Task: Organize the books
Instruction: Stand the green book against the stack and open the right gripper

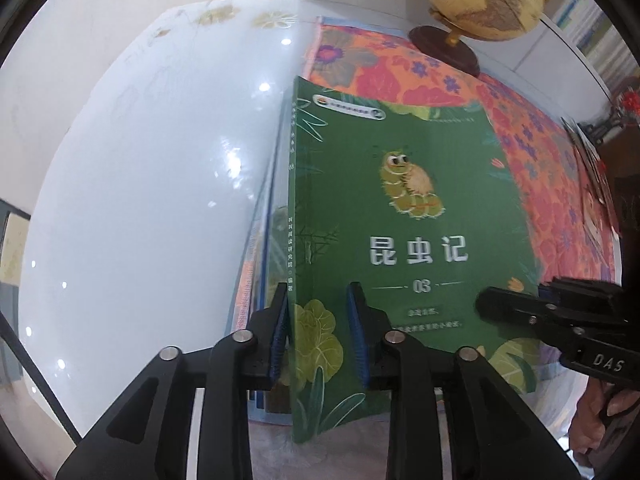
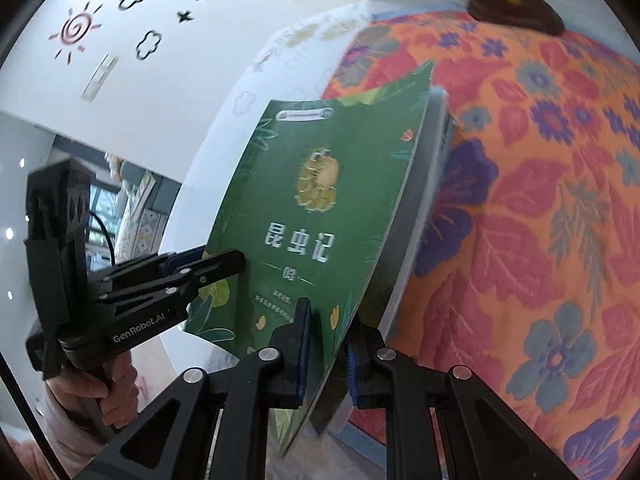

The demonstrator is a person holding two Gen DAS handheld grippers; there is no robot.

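Note:
A green paperback with a caterpillar on its cover (image 1: 400, 208) is held off the floral cloth; it also shows in the right wrist view (image 2: 316, 208). My left gripper (image 1: 318, 332) straddles its spine edge, the left pad touching the spine, the right pad (image 1: 356, 320) on the cover. My right gripper (image 2: 326, 360) is shut on the book's lower edge. It enters the left wrist view from the right (image 1: 560, 320). The left gripper shows in the right wrist view (image 2: 216, 266) closed on the book's left edge. Other books (image 1: 256, 280) lie beneath, largely hidden.
An orange floral cloth (image 2: 540, 200) covers the surface to the right. A globe on a dark wooden base (image 1: 444, 48) stands at the far end. A glossy white tabletop (image 1: 140, 200) spreads to the left. A white wall with drawings (image 2: 140, 20) is behind.

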